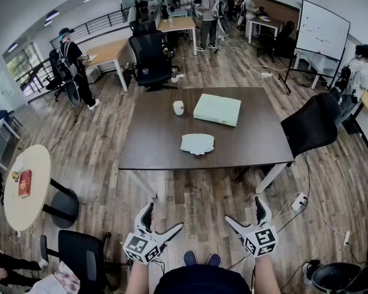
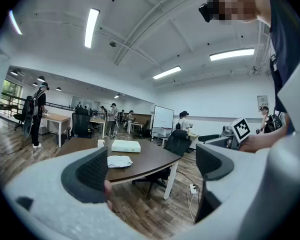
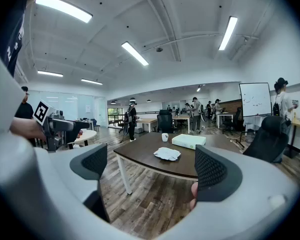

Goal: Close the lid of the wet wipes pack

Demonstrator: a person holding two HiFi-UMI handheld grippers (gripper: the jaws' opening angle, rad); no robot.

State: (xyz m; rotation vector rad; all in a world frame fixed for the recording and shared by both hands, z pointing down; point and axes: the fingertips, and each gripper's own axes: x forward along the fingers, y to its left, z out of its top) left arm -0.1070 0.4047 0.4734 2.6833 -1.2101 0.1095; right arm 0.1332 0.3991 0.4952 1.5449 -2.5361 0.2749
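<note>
The wet wipes pack (image 1: 197, 144) is a pale, crumpled-looking packet lying near the front edge of the dark brown table (image 1: 153, 152); whether its lid is up I cannot tell at this distance. It shows small in the left gripper view (image 2: 119, 161) and the right gripper view (image 3: 167, 154). My left gripper (image 1: 166, 218) and right gripper (image 1: 244, 212) hover low in the head view, well short of the table, over the wooden floor. Both are open and hold nothing.
On the table also stand a white cup (image 1: 178, 108) and a flat pale-green box (image 1: 217, 109). A black office chair (image 1: 311, 124) sits at the table's right. A round table (image 1: 24, 188) is at left. People stand at desks far behind.
</note>
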